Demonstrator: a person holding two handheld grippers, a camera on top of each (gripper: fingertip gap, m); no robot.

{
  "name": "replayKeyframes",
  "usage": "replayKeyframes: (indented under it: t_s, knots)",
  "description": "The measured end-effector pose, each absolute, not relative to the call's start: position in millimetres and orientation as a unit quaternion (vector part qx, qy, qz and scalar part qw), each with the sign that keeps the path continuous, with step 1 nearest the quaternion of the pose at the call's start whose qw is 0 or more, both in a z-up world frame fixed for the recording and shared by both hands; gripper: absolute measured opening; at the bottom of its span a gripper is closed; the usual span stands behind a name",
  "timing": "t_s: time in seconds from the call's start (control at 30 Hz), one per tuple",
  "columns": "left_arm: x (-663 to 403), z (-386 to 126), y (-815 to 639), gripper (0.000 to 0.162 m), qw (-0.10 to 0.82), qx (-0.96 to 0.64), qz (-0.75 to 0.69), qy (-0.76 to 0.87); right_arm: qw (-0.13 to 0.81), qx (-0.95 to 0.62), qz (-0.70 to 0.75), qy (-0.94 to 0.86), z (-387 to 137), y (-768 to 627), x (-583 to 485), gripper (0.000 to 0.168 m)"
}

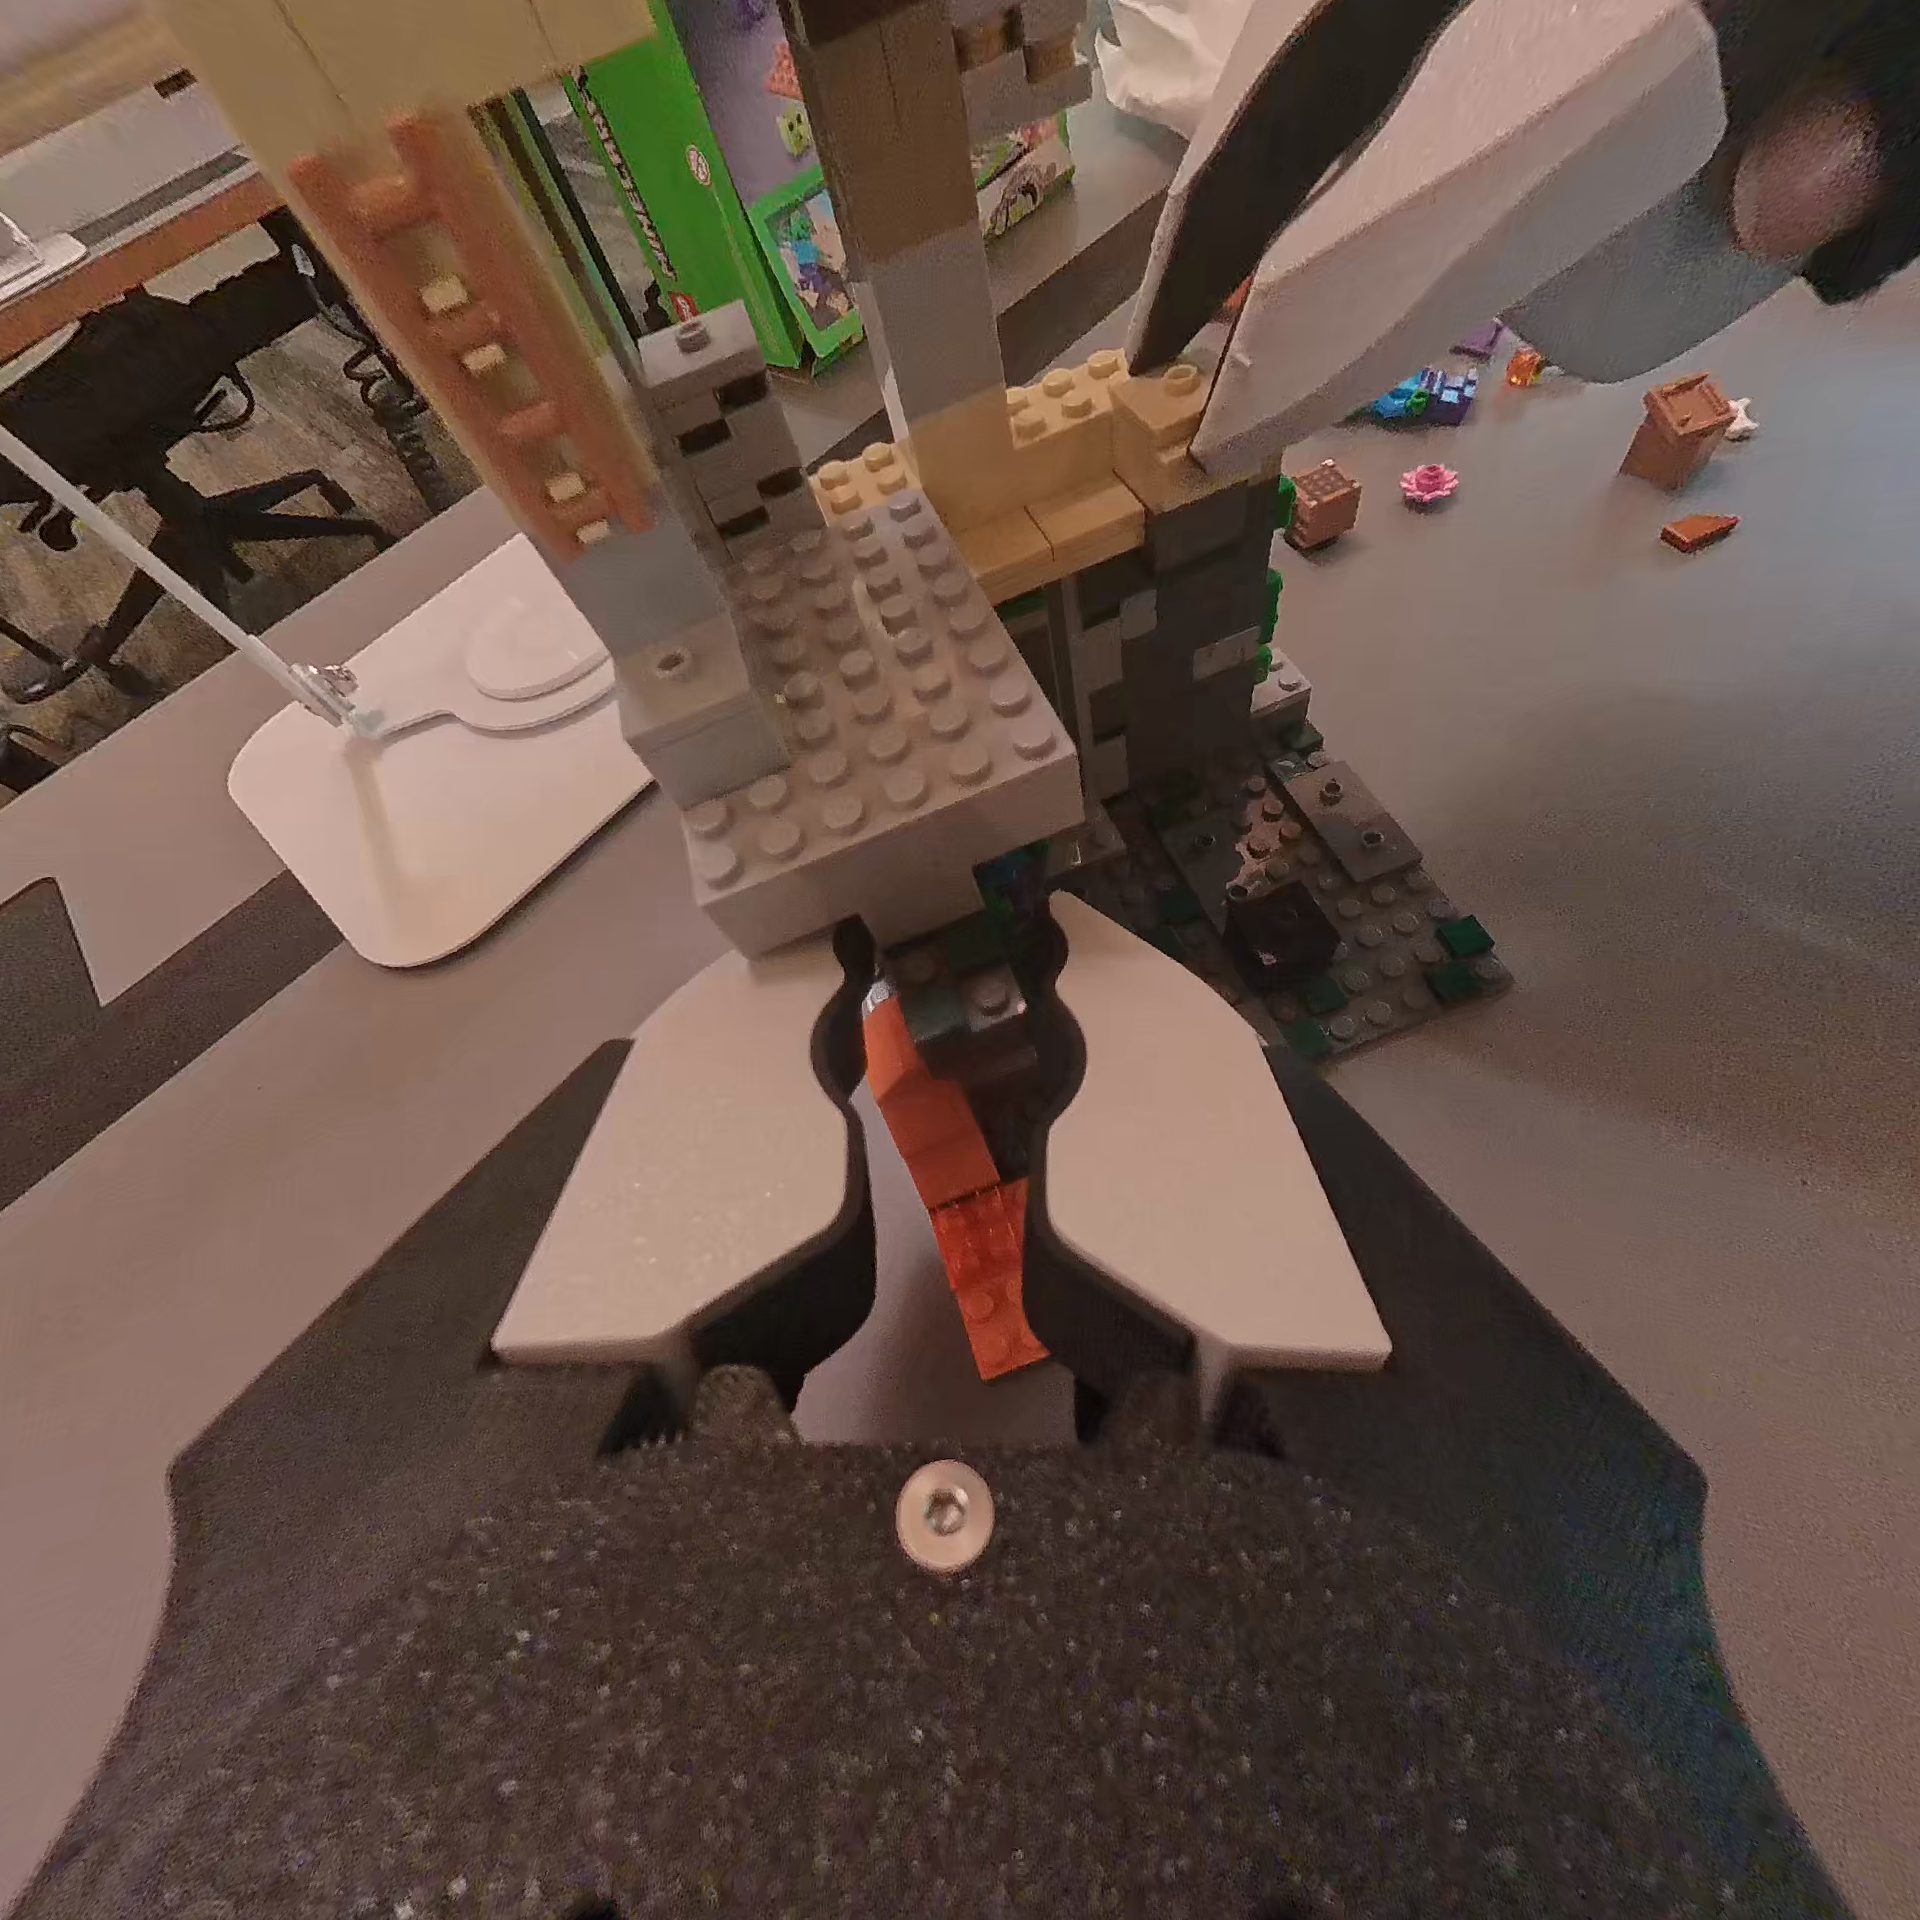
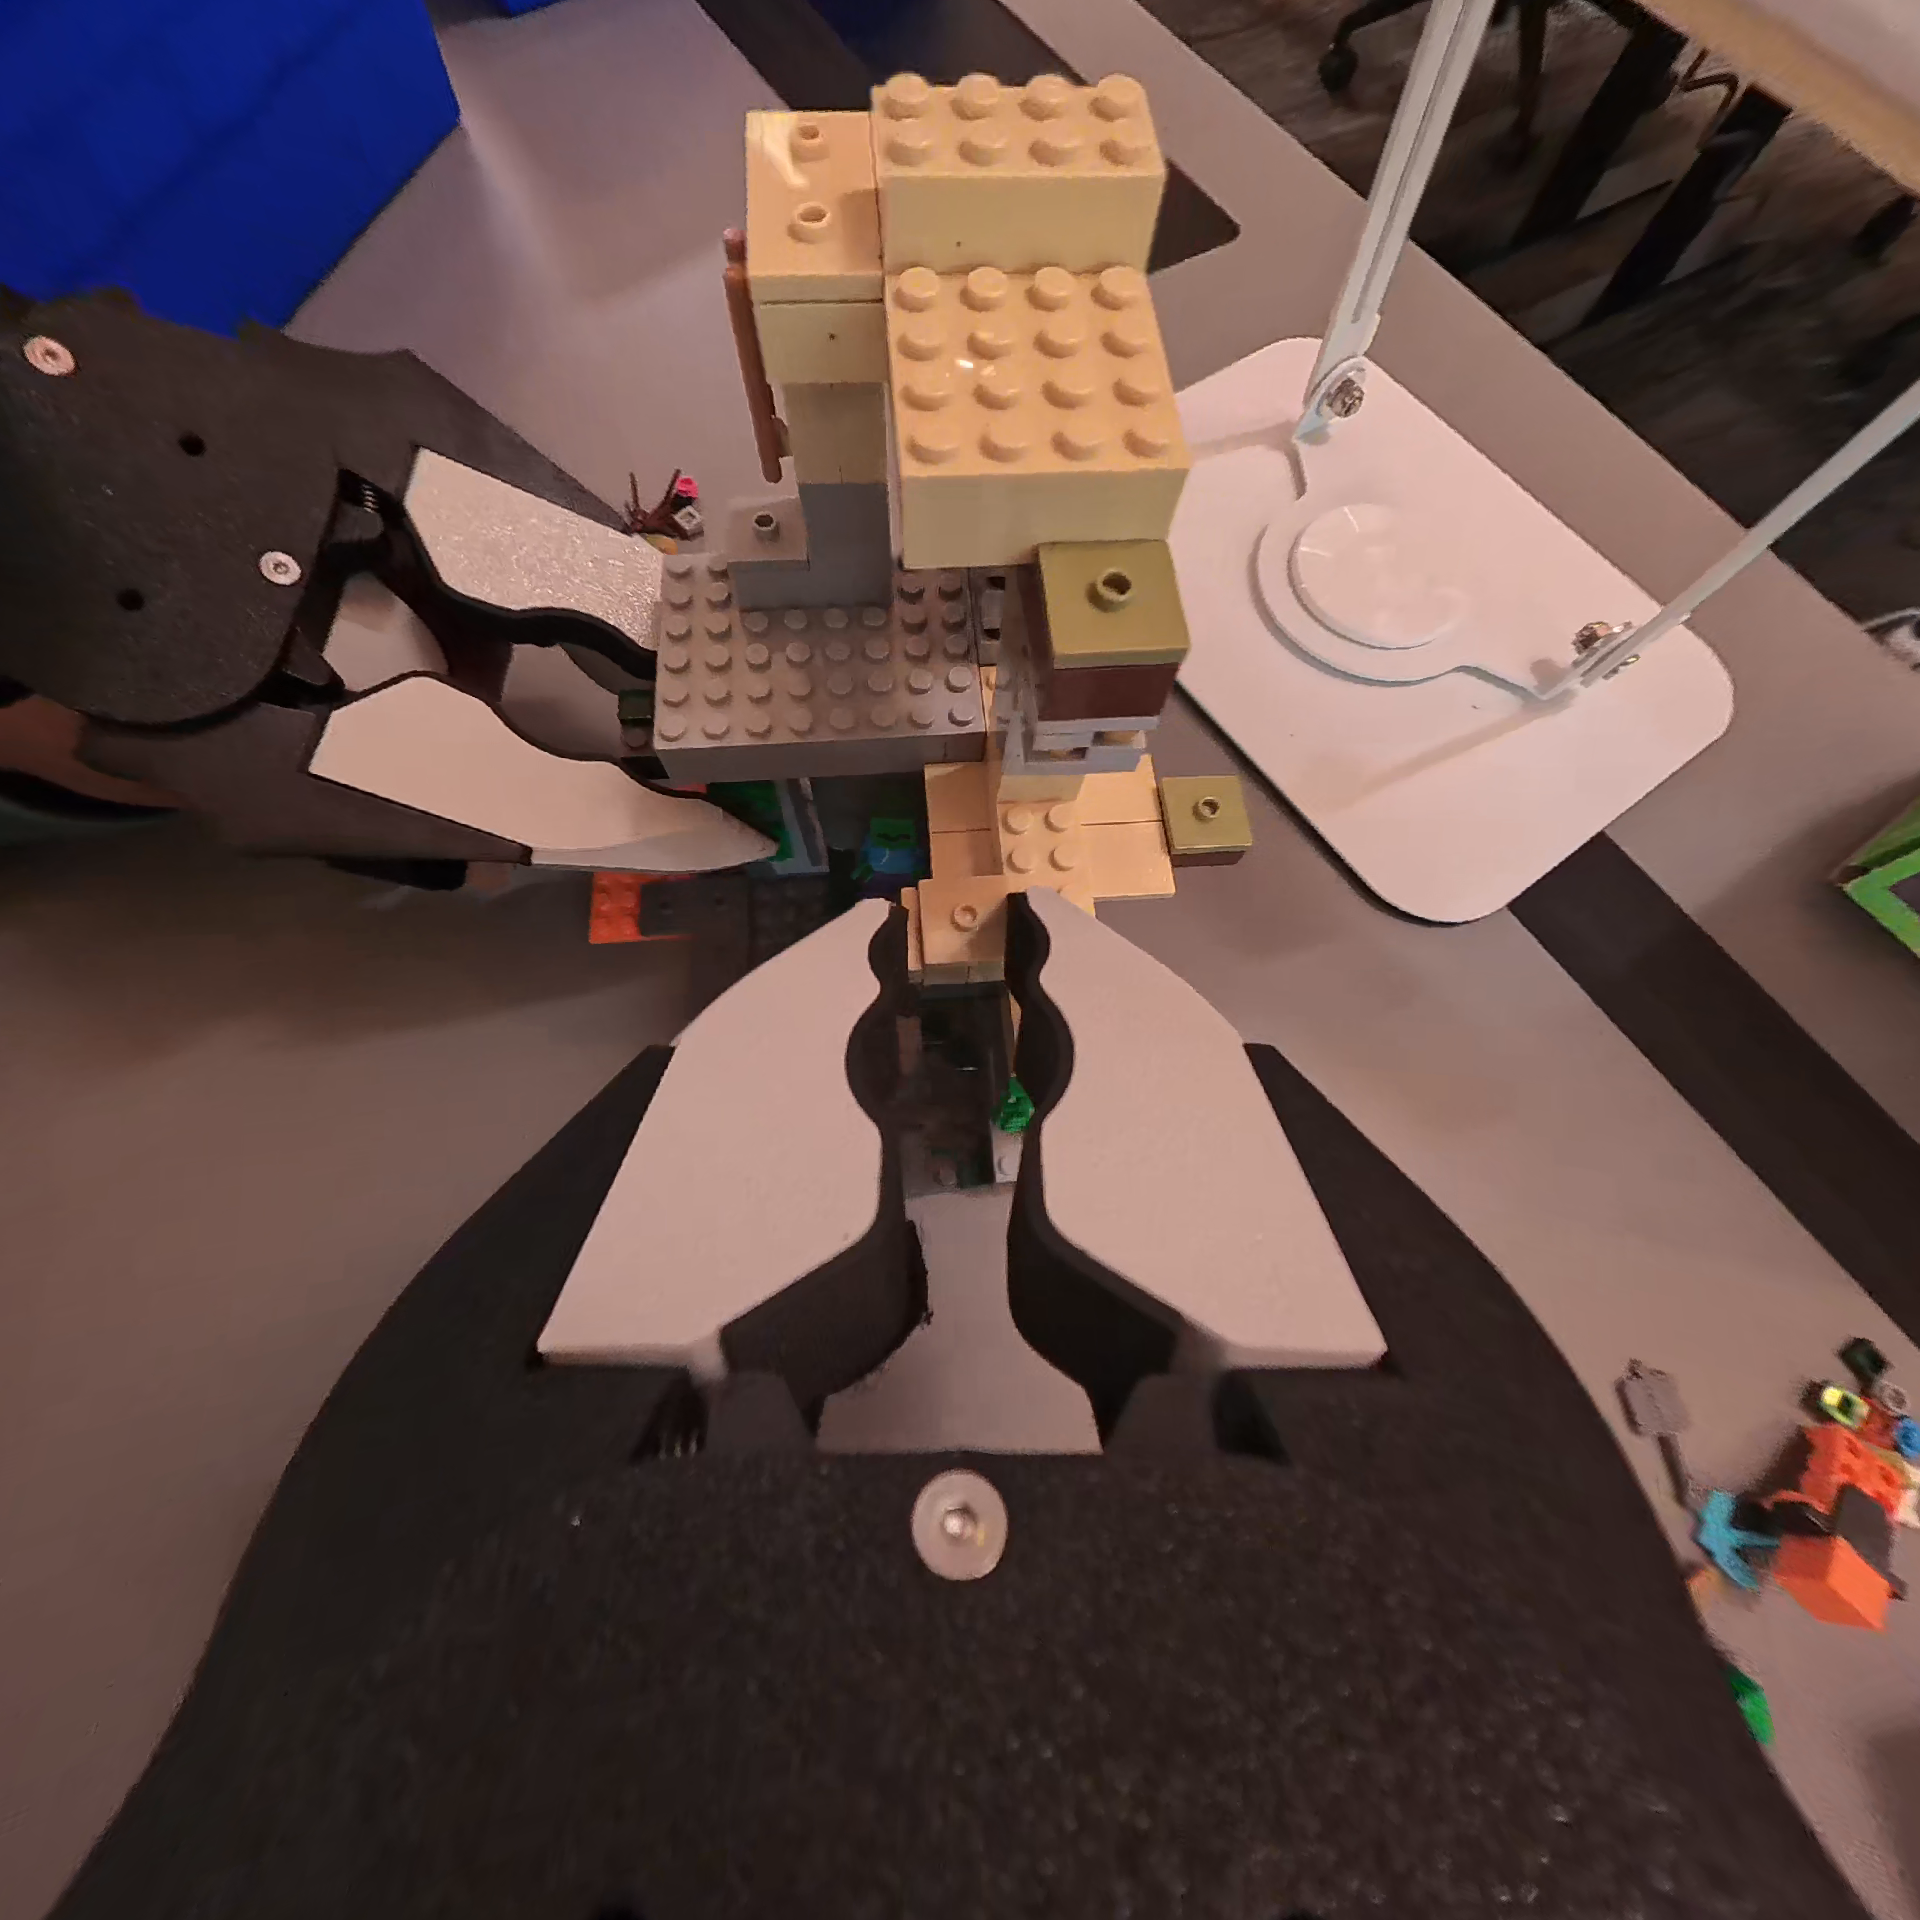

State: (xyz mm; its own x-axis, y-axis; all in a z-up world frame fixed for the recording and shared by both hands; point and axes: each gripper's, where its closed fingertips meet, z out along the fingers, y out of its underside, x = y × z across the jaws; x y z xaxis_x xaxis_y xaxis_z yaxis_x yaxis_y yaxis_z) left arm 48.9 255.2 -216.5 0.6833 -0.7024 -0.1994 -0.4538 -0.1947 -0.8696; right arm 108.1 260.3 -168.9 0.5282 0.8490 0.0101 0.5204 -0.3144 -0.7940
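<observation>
the left gripper (image 1: 951, 940) has its jaws a narrow gap apart around the low front edge of a brick model (image 1: 883, 707); dark bricks and an orange slope (image 1: 925, 1112) sit between them, but whether they pinch is unclear. the right gripper (image 2: 956, 914) is clamped on a tan tile (image 2: 961, 925) at the model's tan ledge. the model stands on a grey table (image 1: 1558, 1143), beside a white lamp base (image 2: 1455, 623). loose bricks (image 2: 1808, 1496) lie well apart.

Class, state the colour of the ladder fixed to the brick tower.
The ladder is light brown, shown best in the left wrist view.
</observation>
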Motion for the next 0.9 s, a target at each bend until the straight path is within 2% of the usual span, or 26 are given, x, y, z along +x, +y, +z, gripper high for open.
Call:
replayKeyframes:
  t_s: [0.37,0.53,0.6,0.73,0.9]
  knots:
    - [45.7,-217.8,254.3,0.028,0.515,-0.760,-0.117,0.379,0.352,-0.784,0.340,-0.381,-164.0,255.0,106.9,0.008]
    - [44.7,-217.7,254.4,0.028,0.518,-0.758,-0.115,0.381,0.401,-0.751,0.408,-0.330,-130.0,264.2,111.2,0.000]
    - [44.8,-217.6,254.3,0.028,0.519,-0.755,-0.118,0.382,0.412,-0.765,0.376,-0.322,-127.3,279.9,122.7,0.000]
    - [44.7,-217.5,253.9,0.028,0.519,-0.752,-0.122,0.388,0.366,-0.804,0.329,-0.333,-153.7,299.5,129.6,0.021]
    - [44.1,-217.5,252.4,0.028,0.520,-0.747,-0.129,0.394,0.286,-0.814,0.410,-0.296,-180.0,301.6,111.7,0.036]
